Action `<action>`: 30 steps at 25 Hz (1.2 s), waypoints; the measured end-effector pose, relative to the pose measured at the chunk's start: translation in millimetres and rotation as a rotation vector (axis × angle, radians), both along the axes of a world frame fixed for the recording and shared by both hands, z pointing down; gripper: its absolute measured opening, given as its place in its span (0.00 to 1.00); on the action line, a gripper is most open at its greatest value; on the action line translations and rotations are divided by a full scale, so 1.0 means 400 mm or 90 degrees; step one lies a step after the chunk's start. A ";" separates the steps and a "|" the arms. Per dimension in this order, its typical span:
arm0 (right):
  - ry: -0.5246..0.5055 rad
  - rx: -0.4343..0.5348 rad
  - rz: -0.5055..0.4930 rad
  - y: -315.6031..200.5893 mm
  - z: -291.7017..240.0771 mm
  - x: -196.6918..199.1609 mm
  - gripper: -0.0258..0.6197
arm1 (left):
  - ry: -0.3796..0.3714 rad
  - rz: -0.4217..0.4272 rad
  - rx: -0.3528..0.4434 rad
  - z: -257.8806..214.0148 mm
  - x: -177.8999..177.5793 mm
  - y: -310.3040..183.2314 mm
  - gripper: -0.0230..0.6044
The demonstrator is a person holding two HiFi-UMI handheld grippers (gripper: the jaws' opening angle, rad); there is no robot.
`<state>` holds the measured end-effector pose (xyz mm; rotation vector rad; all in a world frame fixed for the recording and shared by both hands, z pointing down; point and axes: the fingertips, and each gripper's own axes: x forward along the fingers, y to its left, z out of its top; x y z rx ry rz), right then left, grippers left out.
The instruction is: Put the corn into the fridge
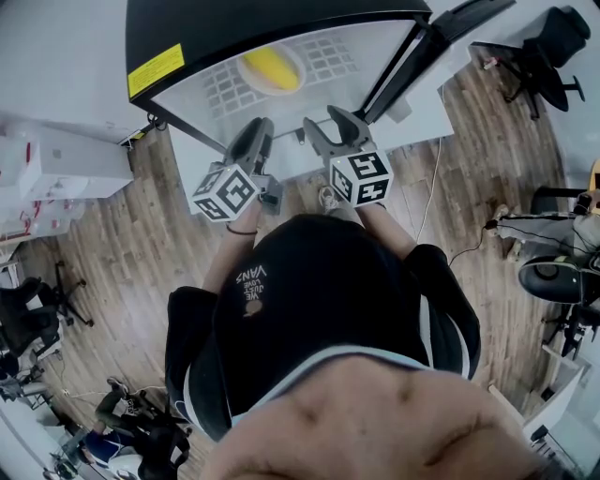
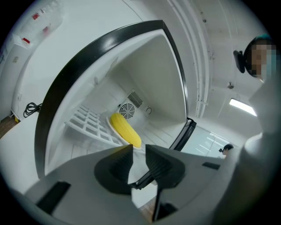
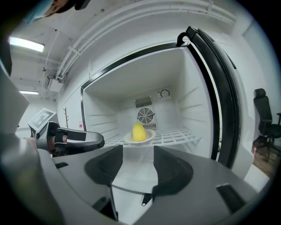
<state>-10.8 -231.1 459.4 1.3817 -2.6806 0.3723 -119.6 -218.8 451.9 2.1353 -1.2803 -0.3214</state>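
Observation:
The yellow corn [image 1: 270, 67] [image 2: 125, 129] [image 3: 138, 132] lies on a white plate [image 3: 148, 138] on the wire shelf [image 3: 175, 134] inside the open fridge [image 1: 262, 23]. Both grippers are held just outside the fridge opening, pointing in at the corn. My left gripper [image 1: 258, 133] [image 2: 138, 149] has a narrow gap between its jaws and nothing in it; the right gripper view also shows it at the left [image 3: 74, 143]. My right gripper [image 1: 328, 122] [image 3: 138, 150] stands open wider, also empty. Neither touches the corn or the plate.
The fridge door [image 1: 441, 37] [image 3: 224, 96] [image 2: 182, 136] is swung open on the right. A fan grille [image 3: 145, 115] sits on the back wall. Office chairs [image 1: 544, 56] [image 3: 263, 118] stand at the right, a cable [image 1: 431, 187] trails on the wood floor, white units [image 1: 56, 169] at the left.

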 end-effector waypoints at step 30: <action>0.023 -0.005 0.046 0.078 0.029 0.006 0.17 | -0.170 0.037 0.055 0.034 -0.015 0.087 0.12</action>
